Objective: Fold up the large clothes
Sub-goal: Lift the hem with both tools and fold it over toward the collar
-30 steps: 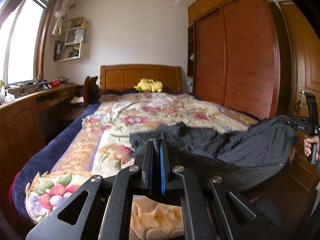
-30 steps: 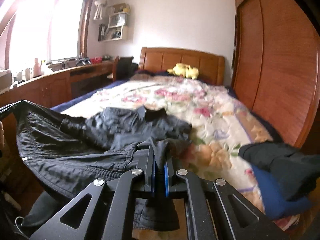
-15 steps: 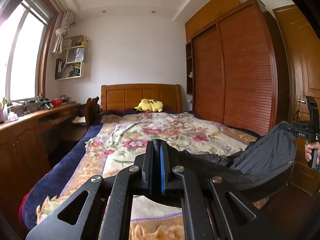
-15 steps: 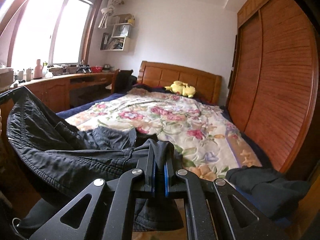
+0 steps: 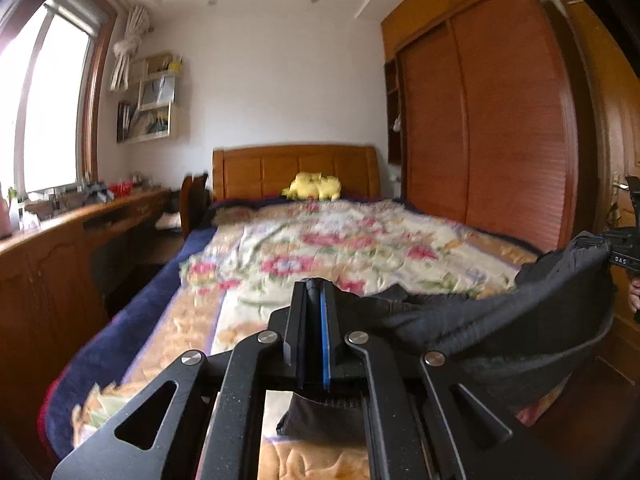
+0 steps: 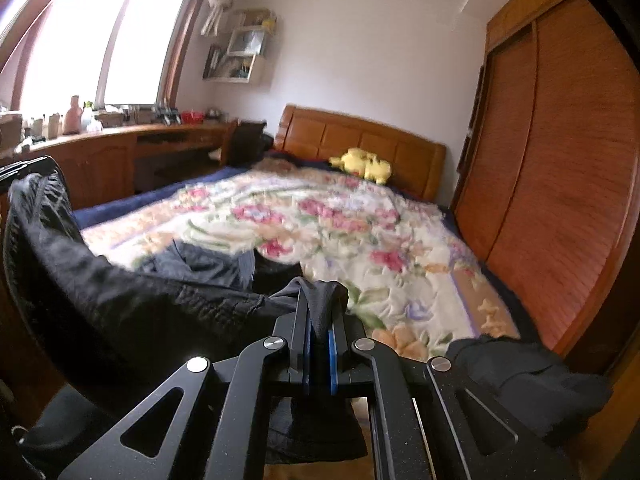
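Both tools, left (image 5: 313, 292) and right (image 6: 320, 300), clamp a dark jacket (image 6: 132, 304) above the floral bed (image 6: 340, 224).

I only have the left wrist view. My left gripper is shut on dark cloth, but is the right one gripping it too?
Observer: Yes. In the right wrist view the right gripper is shut on a bunch of the black jacket, with fabric sticking up between its fingers.
Operator: Anything else lying at the foot of the bed on that side?
Observer: A second dark garment sits heaped at the near right corner of the bed, apart from the jacket.
Operator: Is the whole jacket off the bed?
Observer: No. Part of it lies crumpled on the floral quilt ahead of the right gripper, while the span toward the left gripper hangs in the air.
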Demonstrator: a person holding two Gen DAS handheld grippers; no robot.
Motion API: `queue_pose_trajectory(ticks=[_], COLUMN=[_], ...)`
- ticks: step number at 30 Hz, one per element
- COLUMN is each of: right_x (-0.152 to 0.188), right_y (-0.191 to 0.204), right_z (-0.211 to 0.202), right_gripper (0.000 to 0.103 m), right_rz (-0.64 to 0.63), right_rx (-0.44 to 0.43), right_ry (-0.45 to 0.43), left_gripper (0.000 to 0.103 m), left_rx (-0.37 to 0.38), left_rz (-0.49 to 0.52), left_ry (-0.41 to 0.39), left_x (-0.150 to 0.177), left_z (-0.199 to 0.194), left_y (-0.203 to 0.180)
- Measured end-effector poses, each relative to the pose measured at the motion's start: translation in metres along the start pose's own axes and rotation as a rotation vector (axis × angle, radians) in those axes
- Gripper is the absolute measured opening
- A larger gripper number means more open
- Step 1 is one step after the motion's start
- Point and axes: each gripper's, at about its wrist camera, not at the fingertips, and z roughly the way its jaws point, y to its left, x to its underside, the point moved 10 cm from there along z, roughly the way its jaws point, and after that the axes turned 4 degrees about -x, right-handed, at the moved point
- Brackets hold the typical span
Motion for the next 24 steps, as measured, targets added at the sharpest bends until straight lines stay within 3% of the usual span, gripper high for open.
queue_pose_trajectory(ticks=[6,13,19,24], right_x=[0.030,0.033,0.046,0.069], right_y=[-0.006,-0.015,-0.017,-0.018], right_z=[0.076,0.153,0.197,0.238], right_gripper=[0.006,0.006,0.006,0.006], right_rz=[0.033,0.053,0.040,0.039], right_rx=[-0.005,-0.016,-0.031,-0.063], right_ry=[0.082,0.139,0.192,0.245], left_gripper=[0.006,0.006,0.007,0.007], left_rx=[-0.025,-0.051,-0.078,-0.080], left_rz=[-0.041,0.003,0.071,0.065], left_ry=[0.086,0.129,0.203,0.269], left_x=[0.037,0.048,0.072,0.098], left_z=[0.051,0.086,0.127,0.159], left_y=[0.011,0.007,0.006,0.008])
